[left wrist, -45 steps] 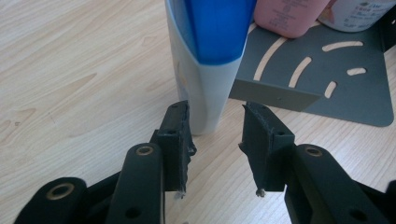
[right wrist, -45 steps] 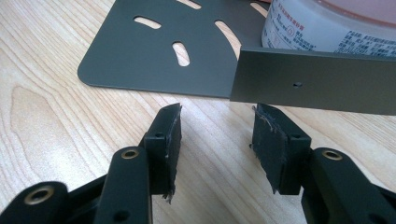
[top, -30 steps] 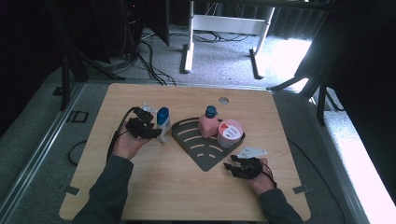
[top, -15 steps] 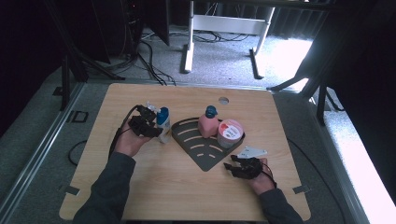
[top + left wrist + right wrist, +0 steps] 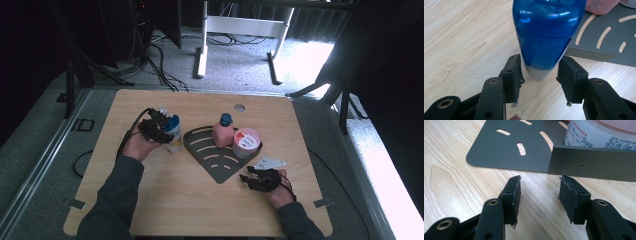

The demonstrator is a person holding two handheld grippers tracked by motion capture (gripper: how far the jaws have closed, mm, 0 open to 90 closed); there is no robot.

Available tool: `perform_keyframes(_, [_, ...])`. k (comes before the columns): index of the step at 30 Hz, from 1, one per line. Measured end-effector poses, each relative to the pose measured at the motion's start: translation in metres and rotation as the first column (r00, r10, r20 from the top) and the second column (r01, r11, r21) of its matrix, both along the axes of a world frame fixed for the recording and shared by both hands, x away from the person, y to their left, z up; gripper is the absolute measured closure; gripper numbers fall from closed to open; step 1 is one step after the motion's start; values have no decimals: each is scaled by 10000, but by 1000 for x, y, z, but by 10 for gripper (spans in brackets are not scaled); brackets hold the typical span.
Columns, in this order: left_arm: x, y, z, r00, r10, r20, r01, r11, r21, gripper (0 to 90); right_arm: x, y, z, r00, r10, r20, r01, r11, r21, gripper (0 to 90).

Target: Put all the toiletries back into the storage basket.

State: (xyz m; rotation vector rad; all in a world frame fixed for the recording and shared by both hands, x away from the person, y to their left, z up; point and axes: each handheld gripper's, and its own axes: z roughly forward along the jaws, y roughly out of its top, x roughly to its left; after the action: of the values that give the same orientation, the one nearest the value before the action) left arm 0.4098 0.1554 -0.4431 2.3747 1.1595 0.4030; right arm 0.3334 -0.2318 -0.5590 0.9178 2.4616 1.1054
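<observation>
We hold two grippers at the light wooden desk (image 5: 200,200). The left gripper (image 5: 161,129) has its fingers (image 5: 512,72) either side of the white bottle with the translucent blue cap (image 5: 547,35), which stands upright on the desk just left of the dark grey quarter-round slotted metal rack (image 5: 212,150). Compared with a second ago the bottle sits about where it was, still outside the rack; the left fingers have just been opening, and a small gap now shows between each pad and the cap, so we judge the bottle released or being re-gripped rather than carried. The right gripper (image 5: 252,179) rests near the rack's front corner, its fingers (image 5: 513,192) spread and pinching nothing, close to the rack's raised edge (image 5: 594,166). Count: one blue-capped bottle outside the rack; inside it, one pink bottle with a teal cap (image 5: 223,134) and one round white tub with a pink lid (image 5: 246,142); one rack; two grippers.
</observation>
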Motion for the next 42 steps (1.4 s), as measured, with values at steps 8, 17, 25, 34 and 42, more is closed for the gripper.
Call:
perform_keyframes(8, [7, -1, 0, 9993, -372, -52, 373, 9993, 46, 505, 0, 0, 0, 10000, 9, -2, -9, 10000, 3, 514])
perform_keyframes(17, [14, 1, 2, 9979, -615, -195, 611, 9979, -225, 478, 0, 0, 0, 10000, 18, -6, -18, 10000, 6, 513])
perform_keyframes(25, [18, 1, -1, 9968, -731, -326, 719, 9967, -369, 479, 0, 0, 0, 10000, 23, -5, -23, 10000, 5, 513])
perform_keyframes(34, [26, -6, 2, 9944, -869, -601, 873, 9962, 46, 479, 0, 0, 0, 10000, 28, -5, -28, 10000, 7, 513])
perform_keyframes(42, [30, -8, 0, 9928, -921, -760, 931, 9956, 94, 483, 0, 0, 0, 10000, 32, -6, -32, 10000, 6, 514])
